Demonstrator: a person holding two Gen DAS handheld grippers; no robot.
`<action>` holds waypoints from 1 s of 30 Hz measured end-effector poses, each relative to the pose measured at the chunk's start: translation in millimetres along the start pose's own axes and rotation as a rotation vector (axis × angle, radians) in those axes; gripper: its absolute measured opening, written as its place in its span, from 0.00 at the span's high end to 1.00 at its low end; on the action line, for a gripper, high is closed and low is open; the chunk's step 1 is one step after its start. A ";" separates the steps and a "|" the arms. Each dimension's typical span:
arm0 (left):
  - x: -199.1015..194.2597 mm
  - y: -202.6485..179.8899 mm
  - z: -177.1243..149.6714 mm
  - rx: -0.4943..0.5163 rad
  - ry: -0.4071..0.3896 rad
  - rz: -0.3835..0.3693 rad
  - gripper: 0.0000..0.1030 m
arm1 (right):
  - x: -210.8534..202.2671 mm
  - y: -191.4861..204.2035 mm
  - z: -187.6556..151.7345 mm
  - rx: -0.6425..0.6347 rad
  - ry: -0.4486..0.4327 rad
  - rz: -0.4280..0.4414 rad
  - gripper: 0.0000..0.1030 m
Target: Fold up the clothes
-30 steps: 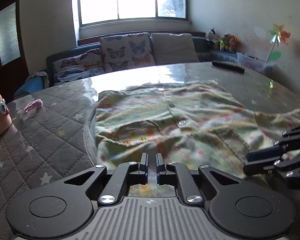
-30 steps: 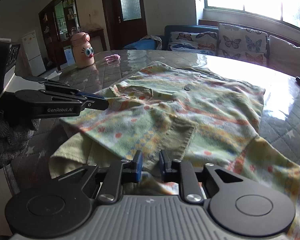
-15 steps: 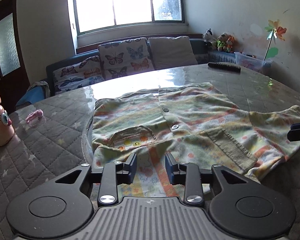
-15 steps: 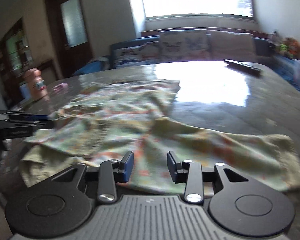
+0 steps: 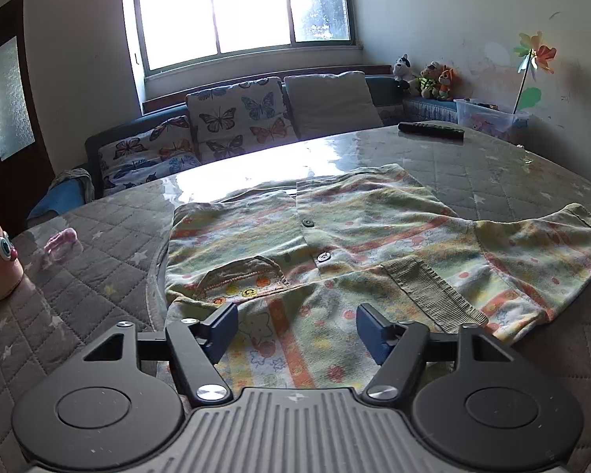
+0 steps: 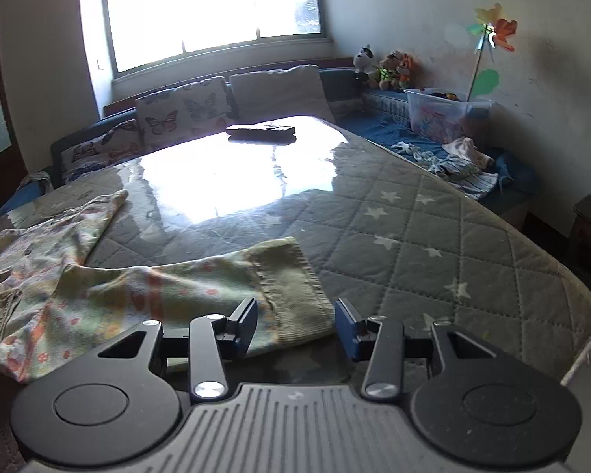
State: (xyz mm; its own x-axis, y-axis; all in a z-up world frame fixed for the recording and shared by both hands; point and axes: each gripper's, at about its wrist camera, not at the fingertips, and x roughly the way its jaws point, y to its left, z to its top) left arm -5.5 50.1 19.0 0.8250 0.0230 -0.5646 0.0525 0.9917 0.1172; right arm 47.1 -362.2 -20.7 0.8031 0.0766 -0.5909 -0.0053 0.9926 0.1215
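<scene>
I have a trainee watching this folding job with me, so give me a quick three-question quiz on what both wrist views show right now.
1. True or false: the left hand-held gripper is clamped on the patterned cardigan.
2. Multiple choice: which part of the cardigan lies between the open fingers of the right hand-held gripper? A) the collar B) a button C) the ribbed sleeve cuff
3. Fill in: the dark object at the far side of the quilted table looks like a ____.

Key: 1 false, both grippers are open; 2 C; 3 remote control.
</scene>
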 end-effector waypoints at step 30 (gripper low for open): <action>-9.1 6.4 -7.8 0.005 -0.038 0.019 0.01 | -35.8 106.8 79.7 -0.058 -0.115 0.454 0.93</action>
State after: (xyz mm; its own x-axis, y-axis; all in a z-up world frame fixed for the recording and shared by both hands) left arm -17.0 57.2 18.5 0.8465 0.0372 -0.5310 0.0392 0.9905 0.1318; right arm 65.3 -266.4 77.0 0.7729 0.4961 -0.3955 -0.4018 0.8652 0.3001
